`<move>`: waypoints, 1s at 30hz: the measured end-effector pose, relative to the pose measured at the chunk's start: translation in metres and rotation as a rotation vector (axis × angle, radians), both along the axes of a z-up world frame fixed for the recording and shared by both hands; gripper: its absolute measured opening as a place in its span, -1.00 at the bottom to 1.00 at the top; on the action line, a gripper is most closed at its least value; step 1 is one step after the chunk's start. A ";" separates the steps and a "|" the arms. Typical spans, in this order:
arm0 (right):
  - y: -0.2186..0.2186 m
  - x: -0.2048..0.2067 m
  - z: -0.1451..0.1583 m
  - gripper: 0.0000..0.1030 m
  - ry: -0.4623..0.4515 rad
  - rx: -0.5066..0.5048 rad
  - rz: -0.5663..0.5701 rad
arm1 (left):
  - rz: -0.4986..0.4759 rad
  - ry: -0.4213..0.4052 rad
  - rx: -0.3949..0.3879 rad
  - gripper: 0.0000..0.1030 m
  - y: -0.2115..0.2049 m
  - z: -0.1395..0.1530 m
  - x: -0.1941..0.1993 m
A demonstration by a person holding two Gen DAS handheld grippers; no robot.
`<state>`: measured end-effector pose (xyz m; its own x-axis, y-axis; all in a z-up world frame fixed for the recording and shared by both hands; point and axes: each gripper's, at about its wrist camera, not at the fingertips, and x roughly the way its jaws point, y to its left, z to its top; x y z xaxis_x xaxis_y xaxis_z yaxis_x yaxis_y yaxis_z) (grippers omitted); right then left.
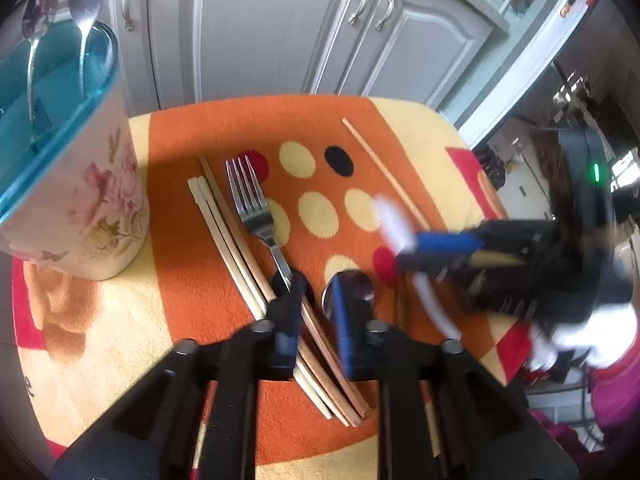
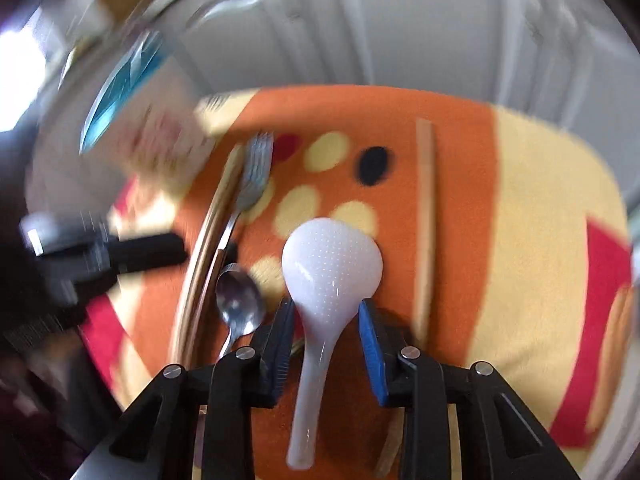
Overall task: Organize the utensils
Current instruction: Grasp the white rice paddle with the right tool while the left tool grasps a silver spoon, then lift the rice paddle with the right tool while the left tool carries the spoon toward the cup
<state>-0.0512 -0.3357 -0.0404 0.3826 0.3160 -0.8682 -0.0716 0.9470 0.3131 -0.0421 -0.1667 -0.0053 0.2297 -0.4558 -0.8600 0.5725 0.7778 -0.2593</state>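
Right gripper (image 2: 326,340) is straddling the white rice paddle (image 2: 330,268) at its neck, jaws spread and not visibly pressing, probably lining up a pinch; left gripper (image 1: 316,300) is hanging part-open over the chopsticks (image 1: 240,248), fork (image 1: 256,208) just ahead.

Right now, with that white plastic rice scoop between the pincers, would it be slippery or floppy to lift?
The white rice scoop looks glossy, so it may slip between the right gripper pads. It looks like thin moulded plastic, so probably light and fairly stiff. Its narrow handle and broad head suggest it could pivot if pinched off-centre.
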 end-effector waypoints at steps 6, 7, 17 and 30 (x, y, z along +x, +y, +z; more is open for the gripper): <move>-0.056 -0.014 0.008 -0.39 -0.011 0.129 -0.141 | -0.014 0.002 0.011 -0.57 -0.007 -0.005 0.002; -0.059 -0.016 0.010 -0.36 -0.016 0.116 -0.146 | -0.017 0.003 0.011 -0.55 -0.009 -0.006 0.003; -0.071 -0.014 0.011 -0.35 -0.017 0.057 -0.135 | -0.069 0.005 0.037 -0.35 -0.018 -0.010 0.006; -0.108 0.015 -0.005 -0.25 -0.042 0.105 -0.027 | -0.230 0.072 0.099 -0.35 -0.042 -0.027 0.008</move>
<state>-0.0360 -0.4436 -0.0454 0.4275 0.3938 -0.8137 -0.0621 0.9108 0.4081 -0.0345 -0.2083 -0.0324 0.0665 -0.4020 -0.9132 0.7203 0.6527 -0.2349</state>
